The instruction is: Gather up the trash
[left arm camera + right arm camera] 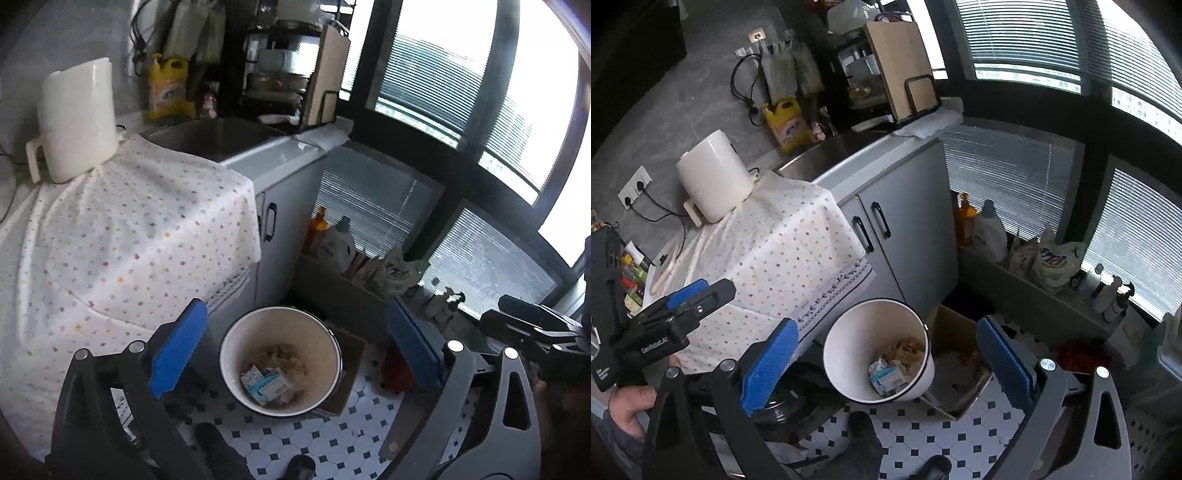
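A white trash bin (236, 339) with a dark rim stands on the tiled floor; it also shows in the right wrist view (846, 350). Inside lie a blue-and-white carton (267, 384) and crumpled yellowish scraps (288, 356); the carton (888, 374) shows in the right wrist view too. My left gripper (295, 354) is open and empty, held above the bin. My right gripper (886, 363) is open and empty, also above the bin. The right gripper's body (532, 328) shows at the right edge of the left wrist view. The left gripper's body (665, 317) shows at the left of the right wrist view.
A dotted cloth (783, 251) covers a counter left of the bin, with a white appliance (713, 177) on it. A grey cabinet (908, 221) and sink (210, 136) stand behind. A cardboard box (960, 362) sits right of the bin. Bottles (990, 229) line the window ledge.
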A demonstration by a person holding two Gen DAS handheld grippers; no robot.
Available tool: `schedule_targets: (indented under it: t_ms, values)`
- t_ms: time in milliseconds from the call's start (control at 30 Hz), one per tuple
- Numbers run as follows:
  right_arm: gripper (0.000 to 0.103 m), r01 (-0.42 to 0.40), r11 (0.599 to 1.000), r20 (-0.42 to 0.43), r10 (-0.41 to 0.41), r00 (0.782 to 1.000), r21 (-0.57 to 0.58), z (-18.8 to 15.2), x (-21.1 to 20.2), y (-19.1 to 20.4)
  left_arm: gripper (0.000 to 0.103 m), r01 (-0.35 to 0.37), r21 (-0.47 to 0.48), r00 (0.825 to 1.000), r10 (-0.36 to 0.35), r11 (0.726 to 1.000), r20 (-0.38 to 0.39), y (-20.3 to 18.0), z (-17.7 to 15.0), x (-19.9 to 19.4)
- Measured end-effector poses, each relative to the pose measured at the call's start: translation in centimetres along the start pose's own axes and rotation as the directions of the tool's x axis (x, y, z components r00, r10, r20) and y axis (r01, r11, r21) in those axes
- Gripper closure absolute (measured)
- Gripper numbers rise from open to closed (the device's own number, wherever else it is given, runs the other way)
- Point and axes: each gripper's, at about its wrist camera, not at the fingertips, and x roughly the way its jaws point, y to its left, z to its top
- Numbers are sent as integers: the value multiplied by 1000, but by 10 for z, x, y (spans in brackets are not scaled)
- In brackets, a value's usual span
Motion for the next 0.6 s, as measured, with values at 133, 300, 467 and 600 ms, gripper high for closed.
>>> schedule_targets:
  t_ms: [133,300,467,600]
  values:
    - [8,-22,1000,4,22,1000,-15,8,-1,9,6,-39,-26,999,39,999,14,9,4,-14]
    - [8,-68,996,15,69,998,-52,21,-6,27,6,-93,-58,994,96,994,57,22,8,-39]
    - [8,-95,991,42,99,994,-95,34,-11,49,6,-128,-98,986,138,987,94,38,14,-60]
    - [8,-117,986,49,123,991,-118,40,-14,65,6,-153,-113,978,166,982,125,44,17,-77]
